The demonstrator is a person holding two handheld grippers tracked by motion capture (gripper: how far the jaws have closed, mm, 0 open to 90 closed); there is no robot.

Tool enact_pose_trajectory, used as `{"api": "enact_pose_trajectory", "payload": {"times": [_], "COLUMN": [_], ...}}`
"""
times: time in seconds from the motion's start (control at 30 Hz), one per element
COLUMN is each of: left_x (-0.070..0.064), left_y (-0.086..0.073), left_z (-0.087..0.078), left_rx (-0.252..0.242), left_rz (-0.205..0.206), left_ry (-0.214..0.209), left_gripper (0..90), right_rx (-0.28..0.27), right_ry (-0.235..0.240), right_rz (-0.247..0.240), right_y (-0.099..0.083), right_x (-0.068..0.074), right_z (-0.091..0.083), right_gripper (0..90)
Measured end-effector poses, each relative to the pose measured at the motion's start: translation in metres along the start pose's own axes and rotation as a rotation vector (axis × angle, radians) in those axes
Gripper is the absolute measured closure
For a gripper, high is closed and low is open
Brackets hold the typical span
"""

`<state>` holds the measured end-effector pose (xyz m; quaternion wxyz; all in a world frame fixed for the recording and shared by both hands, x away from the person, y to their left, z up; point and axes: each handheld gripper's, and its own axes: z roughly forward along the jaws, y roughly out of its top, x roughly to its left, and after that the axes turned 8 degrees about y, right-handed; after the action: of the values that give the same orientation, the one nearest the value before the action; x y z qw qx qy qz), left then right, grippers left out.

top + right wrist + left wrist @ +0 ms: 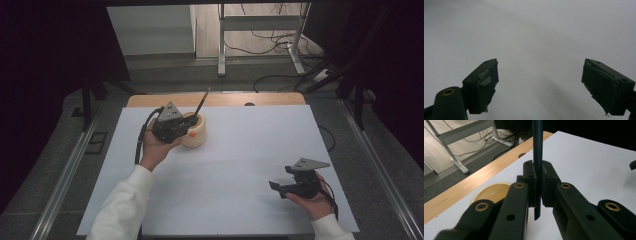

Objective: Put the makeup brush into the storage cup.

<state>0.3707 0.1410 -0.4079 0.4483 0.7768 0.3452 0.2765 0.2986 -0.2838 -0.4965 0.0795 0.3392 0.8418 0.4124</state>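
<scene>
Pen (537,157) clamped between left fingers (530,180).

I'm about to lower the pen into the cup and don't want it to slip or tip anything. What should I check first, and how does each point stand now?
1. Left gripper shut on the pen: ok, jaws pinch it from both sides.
2. Pen roughly upright in the grip: ok in the left gripper view; in the high view it leans a little.
3. Pen tip over the cup mouth: cannot tell; the cup sits beside and below the jaws.
4. Cup upright on the table: ok.
5. Cup empty: cannot tell, only part of the inside shows.
6. Right gripper out of the way: ok, open and far off, near the table's front edge.
</scene>
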Motion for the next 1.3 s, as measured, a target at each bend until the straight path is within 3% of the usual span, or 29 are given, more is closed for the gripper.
{"api": "enact_pose_trajectory", "payload": {"times": [0.67,1.3], "left_x": [0.016,0.033], "left_y": [-0.007,-0.02], "left_z": [0.026,0.046], "left_rx": [0.034,0.047], "left_rz": [-0.038,-0.123], "left_ry": [0.036,0.057], "left_gripper": [84.7,84.7], "right_rx": [0.008,0.01], "right_ry": [-0.004,-0.007], "right_rz": [-0.001,-0.001], "right_y": [0.0,-0.001], "right_x": [0.0,-0.001], "right_z": [0.001,0.001], "right_gripper": [14.7,14.7]}}
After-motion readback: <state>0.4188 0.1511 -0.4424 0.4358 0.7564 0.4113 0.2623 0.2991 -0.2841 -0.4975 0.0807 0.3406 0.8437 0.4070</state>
